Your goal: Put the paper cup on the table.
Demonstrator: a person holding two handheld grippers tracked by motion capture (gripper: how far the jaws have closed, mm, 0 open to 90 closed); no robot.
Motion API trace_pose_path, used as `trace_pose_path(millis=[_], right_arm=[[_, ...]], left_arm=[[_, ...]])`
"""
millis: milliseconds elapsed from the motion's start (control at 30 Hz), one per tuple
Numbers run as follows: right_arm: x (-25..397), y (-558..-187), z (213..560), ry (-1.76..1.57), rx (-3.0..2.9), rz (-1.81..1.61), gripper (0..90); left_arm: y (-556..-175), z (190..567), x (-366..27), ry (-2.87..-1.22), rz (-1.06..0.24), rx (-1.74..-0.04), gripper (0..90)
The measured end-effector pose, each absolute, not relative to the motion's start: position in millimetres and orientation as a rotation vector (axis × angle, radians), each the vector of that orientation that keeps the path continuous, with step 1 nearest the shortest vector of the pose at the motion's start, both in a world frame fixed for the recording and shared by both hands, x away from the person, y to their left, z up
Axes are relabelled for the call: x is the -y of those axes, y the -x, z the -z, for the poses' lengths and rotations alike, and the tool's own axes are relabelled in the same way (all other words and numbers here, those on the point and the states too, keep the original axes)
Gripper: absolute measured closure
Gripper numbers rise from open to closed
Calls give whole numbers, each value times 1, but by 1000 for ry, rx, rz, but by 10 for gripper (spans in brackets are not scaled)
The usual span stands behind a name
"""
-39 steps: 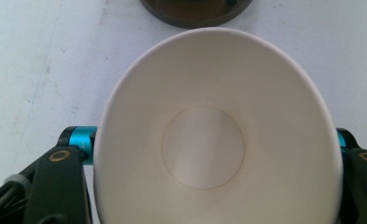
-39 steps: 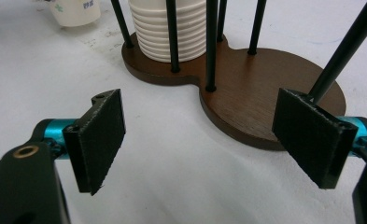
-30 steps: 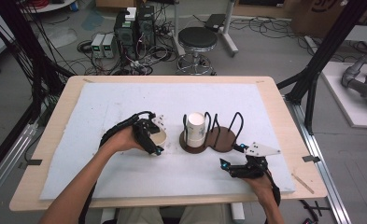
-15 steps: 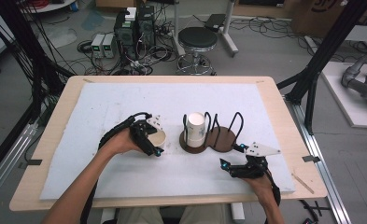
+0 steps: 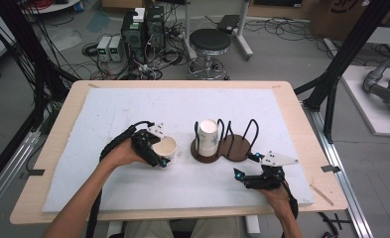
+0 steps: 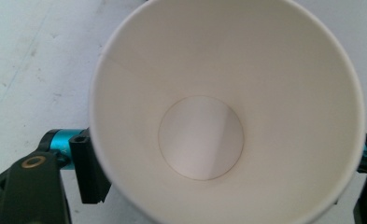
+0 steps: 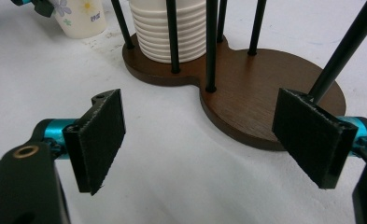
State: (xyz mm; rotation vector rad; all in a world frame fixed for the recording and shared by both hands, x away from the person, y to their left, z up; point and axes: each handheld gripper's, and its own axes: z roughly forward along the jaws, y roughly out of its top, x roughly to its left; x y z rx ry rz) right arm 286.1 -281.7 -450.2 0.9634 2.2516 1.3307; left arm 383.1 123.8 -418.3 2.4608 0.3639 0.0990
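My left gripper point(image 5: 155, 148) is shut on a white paper cup point(image 5: 164, 147) left of centre on the mat. In the left gripper view I look straight down into the empty cup point(image 6: 218, 116), with the left gripper point(image 6: 225, 172) closed on its sides near the rim. A brown wooden cup holder point(image 5: 234, 148) with black wire loops stands at the middle and carries a stack of white cups point(image 5: 208, 137) in its left bay. My right gripper point(image 5: 247, 177) sits open in front of the holder's right bay. In the right gripper view its pads point(image 7: 99, 140) are wide apart before the holder base point(image 7: 265, 88).
A white foam mat point(image 5: 133, 104) covers most of the wooden table point(image 5: 58, 129). The right gripper view shows the held cup point(image 7: 81, 16), with a flower print, standing left of the cup stack point(image 7: 172, 28). Behind the table are a stool point(image 5: 210, 42), cables and black frame posts.
The top of the left gripper has shifted slightly to the left while holding the cup. The right gripper, holder and cup stack have not moved.
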Motion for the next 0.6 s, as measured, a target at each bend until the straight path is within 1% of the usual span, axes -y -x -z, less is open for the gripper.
trace_pose_path(millis=[333,600], right_arm=[[282,-286,450,-966,-2254,-1330,177],[282,-287,450,-967,-2247,-1335,177]], left_arm=[[-374,409,-137,-2434,-117,-348,194],[-360,410,-162,-2382,-143,-372,194]])
